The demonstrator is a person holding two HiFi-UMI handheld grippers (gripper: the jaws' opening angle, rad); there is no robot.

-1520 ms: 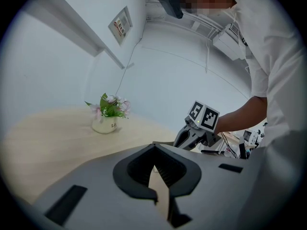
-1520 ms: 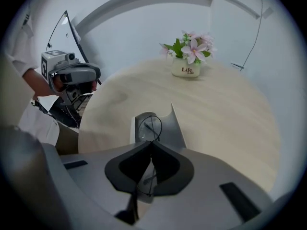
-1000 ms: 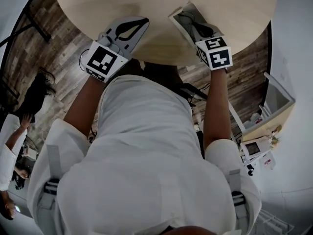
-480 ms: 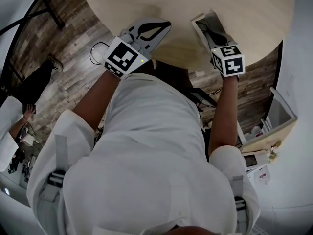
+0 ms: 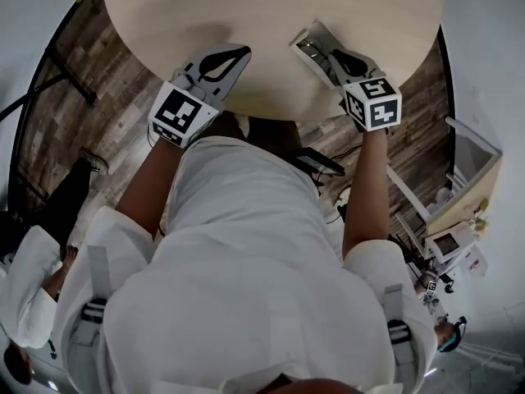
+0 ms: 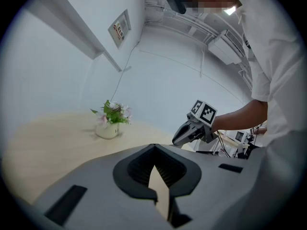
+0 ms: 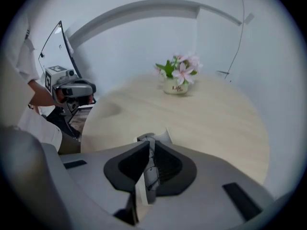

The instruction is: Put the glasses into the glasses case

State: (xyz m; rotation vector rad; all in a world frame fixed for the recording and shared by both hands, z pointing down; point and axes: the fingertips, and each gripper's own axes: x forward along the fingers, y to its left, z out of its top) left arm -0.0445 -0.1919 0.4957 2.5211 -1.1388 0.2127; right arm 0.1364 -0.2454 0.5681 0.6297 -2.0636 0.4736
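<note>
1. The left gripper [image 6: 154, 152] was held low over the table [image 5: 246, 6], jaws pressed together, nothing between them.
2. The right gripper [image 7: 150, 143] was pinched on the white glasses case [image 7: 164, 135] at the near edge; the glasses [image 7: 150, 176] seemed to be inside (a dark wire showed).
3. The case would best be set down flat, well short of the flower pot [image 7: 175, 86].
</note>
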